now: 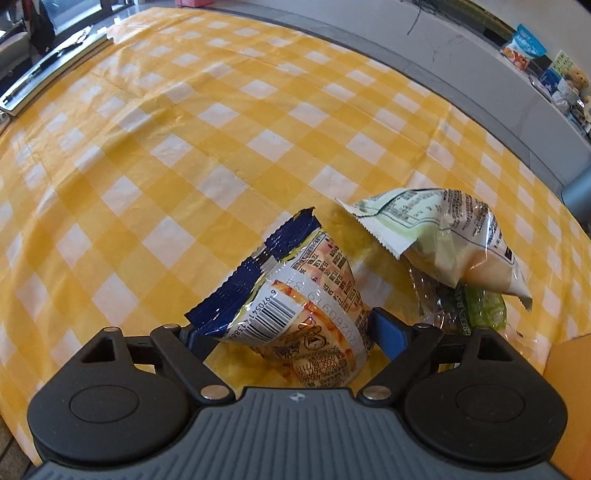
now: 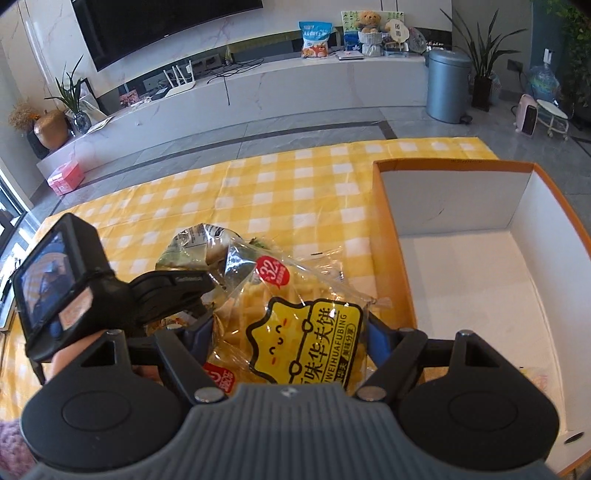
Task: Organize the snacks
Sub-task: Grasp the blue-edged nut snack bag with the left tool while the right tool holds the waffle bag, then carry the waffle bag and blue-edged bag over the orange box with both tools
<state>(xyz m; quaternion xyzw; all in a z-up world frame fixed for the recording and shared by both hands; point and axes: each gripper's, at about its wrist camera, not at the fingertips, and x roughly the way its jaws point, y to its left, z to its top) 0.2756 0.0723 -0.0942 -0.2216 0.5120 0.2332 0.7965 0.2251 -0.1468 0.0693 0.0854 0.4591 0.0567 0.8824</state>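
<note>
The left wrist view looks steeply down from just behind the left gripper [image 1: 291,332] onto the yellow-and-white checked surface [image 1: 184,147], very near. The right wrist view looks less steeply over the right gripper [image 2: 291,332], taking in the white-lined orange cardboard box [image 2: 391,236] and the room beyond. Both share the checked cloth and the pale green crinkled snack packet [image 1: 436,229] [image 2: 192,243].

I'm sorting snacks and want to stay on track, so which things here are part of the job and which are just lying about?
Part of the job:
waffle packet, in the right gripper
blue-edged snack packet, between the open left gripper jaws
pale green packet
orange box

Just lying about:
grey bin
pink box
teddy bear
television
</note>
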